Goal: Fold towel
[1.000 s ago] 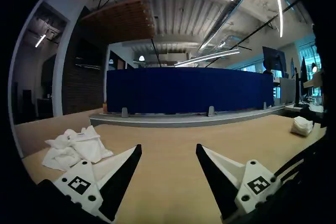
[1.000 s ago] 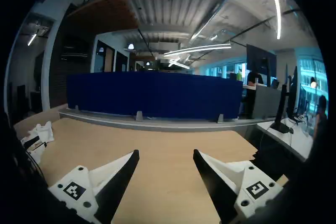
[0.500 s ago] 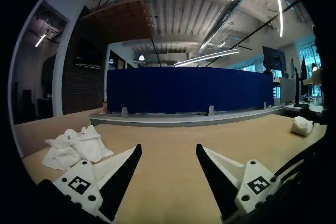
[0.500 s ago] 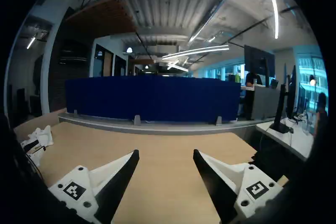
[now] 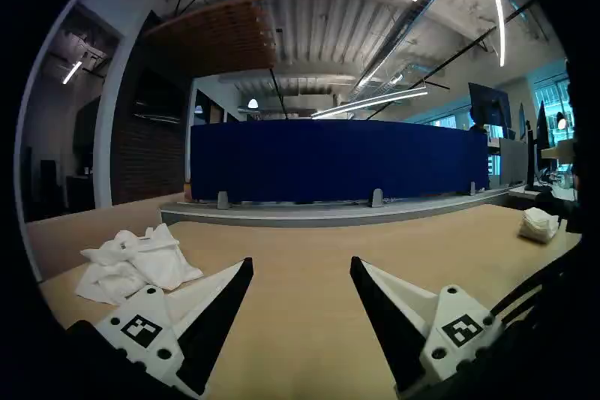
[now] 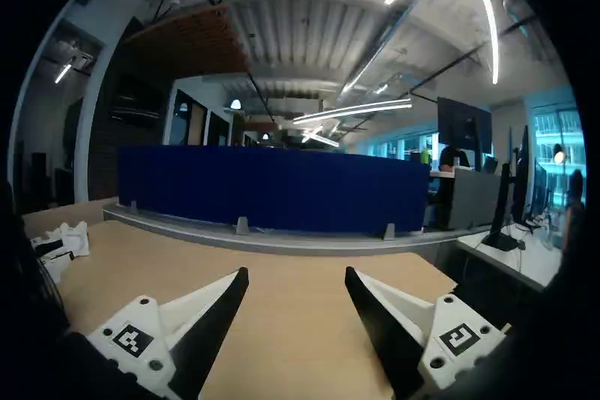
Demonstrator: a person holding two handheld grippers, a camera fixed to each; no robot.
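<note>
— What sort of place is this?
— An open-plan office. A long wooden desk [image 5: 300, 310] runs up to a blue divider screen [image 5: 330, 160], and there are monitors [image 6: 463, 124] at neighbouring workstations.
— And overhead?
— Linear strip lights [image 6: 491, 17] hang under an exposed ribbed ceiling [image 6: 300, 25].

crumpled towel [image 5: 135, 265]: plain white
small cloth stack [image 5: 540, 224]: white
tabletop [image 5: 315, 239]: pale, even wood tone
left tongs [image 5: 300, 260]: white shells, black inner faces, a black-and-white square marker on each finger
right tongs [image 6: 295, 271]: white and black likewise, with the same kind of square markers
partition [image 5: 330, 160]: deep blue, grey base strip
ceiling panel [image 5: 210, 36]: reddish-brown slats
</note>
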